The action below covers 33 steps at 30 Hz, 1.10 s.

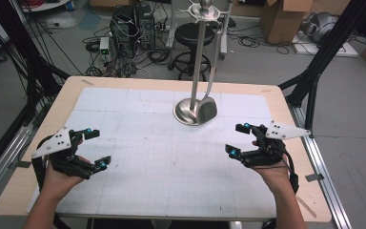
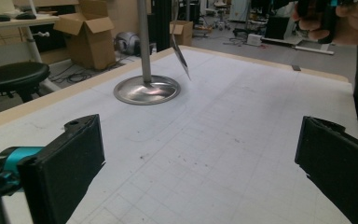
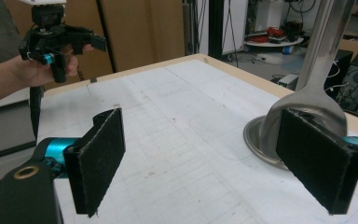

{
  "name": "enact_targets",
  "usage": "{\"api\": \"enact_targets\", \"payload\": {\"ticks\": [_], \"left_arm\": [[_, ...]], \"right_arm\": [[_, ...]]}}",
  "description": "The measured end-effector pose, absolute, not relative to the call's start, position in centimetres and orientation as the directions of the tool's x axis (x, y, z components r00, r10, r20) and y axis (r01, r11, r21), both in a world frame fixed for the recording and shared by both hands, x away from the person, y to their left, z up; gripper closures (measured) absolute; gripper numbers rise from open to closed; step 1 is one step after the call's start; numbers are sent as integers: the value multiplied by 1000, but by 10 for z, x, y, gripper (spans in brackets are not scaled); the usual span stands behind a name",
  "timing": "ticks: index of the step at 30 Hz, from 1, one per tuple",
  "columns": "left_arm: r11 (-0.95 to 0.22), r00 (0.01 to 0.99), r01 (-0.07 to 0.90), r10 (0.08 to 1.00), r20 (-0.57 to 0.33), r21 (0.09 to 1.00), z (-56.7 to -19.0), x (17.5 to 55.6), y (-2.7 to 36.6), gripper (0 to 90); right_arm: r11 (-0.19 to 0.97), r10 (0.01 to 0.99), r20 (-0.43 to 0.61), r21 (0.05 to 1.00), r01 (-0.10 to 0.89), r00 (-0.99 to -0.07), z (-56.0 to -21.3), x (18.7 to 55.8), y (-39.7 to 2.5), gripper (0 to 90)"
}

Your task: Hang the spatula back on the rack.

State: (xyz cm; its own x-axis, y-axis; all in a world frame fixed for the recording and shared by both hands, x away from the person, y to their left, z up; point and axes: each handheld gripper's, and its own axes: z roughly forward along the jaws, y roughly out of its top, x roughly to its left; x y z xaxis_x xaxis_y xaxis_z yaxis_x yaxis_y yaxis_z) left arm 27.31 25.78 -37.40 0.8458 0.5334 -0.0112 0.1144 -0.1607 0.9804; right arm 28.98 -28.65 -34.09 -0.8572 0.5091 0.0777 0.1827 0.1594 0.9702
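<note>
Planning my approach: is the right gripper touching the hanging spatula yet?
Apart. The high view shows bare mat between the right gripper and the spatula.

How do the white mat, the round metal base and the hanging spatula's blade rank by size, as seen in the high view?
1. White mat, by far the largest.
2. Round metal base.
3. Spatula blade, a little smaller than the base; it hangs nearer the camera, so this is unsure.

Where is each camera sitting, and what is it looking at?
High view: above the person's side, looking forward and down at the table; both forearms, left tool and right tool show.
Left gripper view: rides the left tool, facing the stand; its two jaws show, the other hand beyond.
Right gripper view: rides the right tool, facing across the table; its jaws show, the spatula close.
All three share the stand.
</note>
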Motion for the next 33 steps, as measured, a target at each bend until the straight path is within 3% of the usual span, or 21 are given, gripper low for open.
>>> {"api": "enact_targets", "payload": {"ticks": [18, 33], "left_arm": [[-156, 853, 119, 522, -20, 981, -379, 277, 257, 17], [-159, 853, 124, 522, -24, 979, -381, 276, 256, 17]], "right_arm": [[133, 563, 119, 964, 232, -818, -375, 283, -296, 116], [118, 572, 136, 962, 246, -809, -380, 284, -300, 108]]}}
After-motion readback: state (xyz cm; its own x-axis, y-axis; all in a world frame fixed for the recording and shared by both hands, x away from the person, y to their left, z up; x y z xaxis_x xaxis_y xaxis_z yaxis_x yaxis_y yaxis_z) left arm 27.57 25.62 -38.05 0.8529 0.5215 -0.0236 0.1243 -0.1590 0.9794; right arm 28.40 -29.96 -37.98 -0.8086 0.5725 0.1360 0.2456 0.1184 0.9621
